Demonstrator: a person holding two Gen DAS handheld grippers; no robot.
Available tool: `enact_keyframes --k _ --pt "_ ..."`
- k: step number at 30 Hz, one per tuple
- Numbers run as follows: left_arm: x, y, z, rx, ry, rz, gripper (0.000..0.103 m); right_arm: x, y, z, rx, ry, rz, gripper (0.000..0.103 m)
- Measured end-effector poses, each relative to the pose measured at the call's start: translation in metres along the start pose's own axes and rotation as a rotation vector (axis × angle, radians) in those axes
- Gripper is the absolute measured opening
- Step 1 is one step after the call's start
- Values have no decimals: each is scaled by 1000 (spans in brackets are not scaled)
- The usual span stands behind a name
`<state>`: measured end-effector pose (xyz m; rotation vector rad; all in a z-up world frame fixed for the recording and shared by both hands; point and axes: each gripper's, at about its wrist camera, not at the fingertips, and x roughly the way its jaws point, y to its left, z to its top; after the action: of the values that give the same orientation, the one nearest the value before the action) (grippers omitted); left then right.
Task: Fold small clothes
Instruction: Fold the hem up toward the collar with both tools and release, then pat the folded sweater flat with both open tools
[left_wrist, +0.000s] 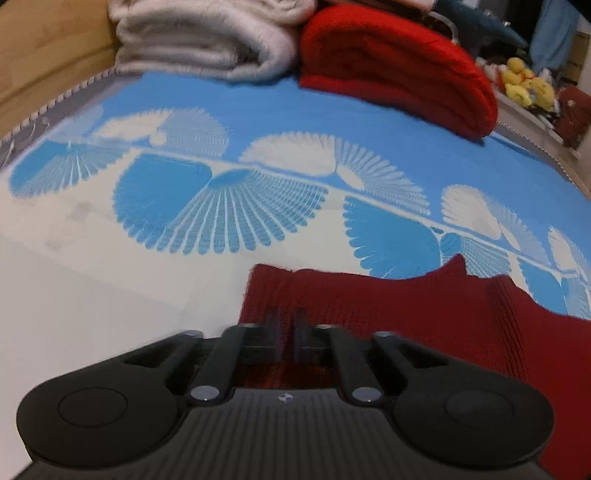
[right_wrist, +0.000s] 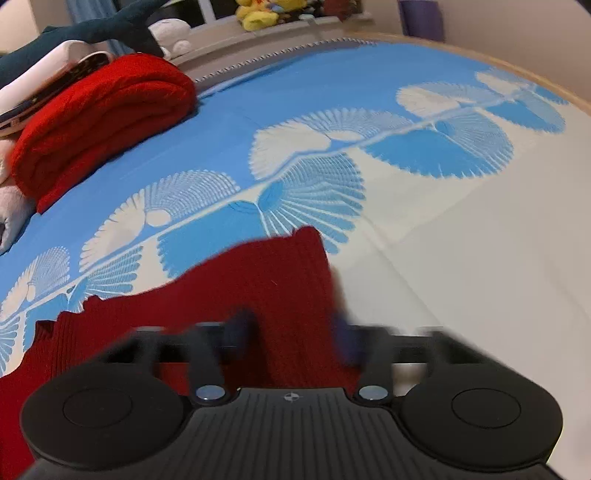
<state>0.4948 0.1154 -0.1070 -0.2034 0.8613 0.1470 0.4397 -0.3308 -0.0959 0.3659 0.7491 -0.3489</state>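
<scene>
A: Where is the garment lying?

B: The dark red knitted garment (left_wrist: 388, 306) is spread on the bed (left_wrist: 92, 280), on the pale part of a sheet printed with blue and white fan shapes. Both grippers are at its near edge.

A: What is the left gripper doing?

B: The left gripper (left_wrist: 286, 332) has its two fingers drawn together, with only a narrow slit between them and a fold of the red knit caught in that slit.

A: And the right one?

B: The right gripper (right_wrist: 295, 332) is smeared by motion blur. In the right wrist view its fingers look spread to either side of a band of the same knit (right_wrist: 258, 295), so the picture alone does not show a firm pinch; the jaws are nearly closed, and I take them as clamped on the fabric.

A: Any labels or writing to read?

B: None that I can make out. Each gripper body carries only a small round crosshair mark (left_wrist: 285, 397).

A: What else is on the bed?

B: At the far edge, a folded bright red blanket (left_wrist: 399, 70) beside a folded grey-white blanket (left_wrist: 207, 40). Behind them lie a dark blue plush shark (right_wrist: 85, 33) and yellow plush toys (left_wrist: 528, 85)
</scene>
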Motion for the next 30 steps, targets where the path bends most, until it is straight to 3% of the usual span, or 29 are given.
enact_keyframes --k 5,8,10,12,13,14,15,16,17,20,23,24,27,30 --pt "-4 22 10 -83 -19 64 5 -17 -3 12 21 -137 -44 10" --pt "12 36 8 -94 35 27 6 3 -19 11 79 -64 -77 10" --pt "15 36 4 -81 29 31 7 14 -22 4 60 -46 -95 10" --pt "11 37 2 -88 7 37 19 19 -19 -1 22 -32 -81 12" --pt "8 37 2 -85 -6 46 40 18 -17 -1 9 -39 -89 14" --pt "2 37 2 -81 -20 63 63 12 -15 0 -1 -61 -104 24" --pt "-4 37 3 -85 -32 85 76 5 -12 2 -15 -84 -119 32" --pt "-11 38 4 -94 -43 100 94 -5 -9 5 -29 -121 -122 49" --pt "-20 39 4 -109 -63 107 101 -19 -5 6 -46 -169 -105 55" --pt "-43 35 0 -103 -76 77 103 -51 9 3 -128 -168 54 54" --pt "-47 19 -15 7 -45 66 103 -56 28 -17 -216 -14 230 54" --pt "-40 12 -20 58 -22 91 103 -51 36 -26 -260 21 230 54" --pt "-6 -1 -35 180 85 185 103 -20 53 -54 -403 101 103 55" --pt "0 7 -36 155 103 166 103 -27 62 -57 -483 57 79 58"
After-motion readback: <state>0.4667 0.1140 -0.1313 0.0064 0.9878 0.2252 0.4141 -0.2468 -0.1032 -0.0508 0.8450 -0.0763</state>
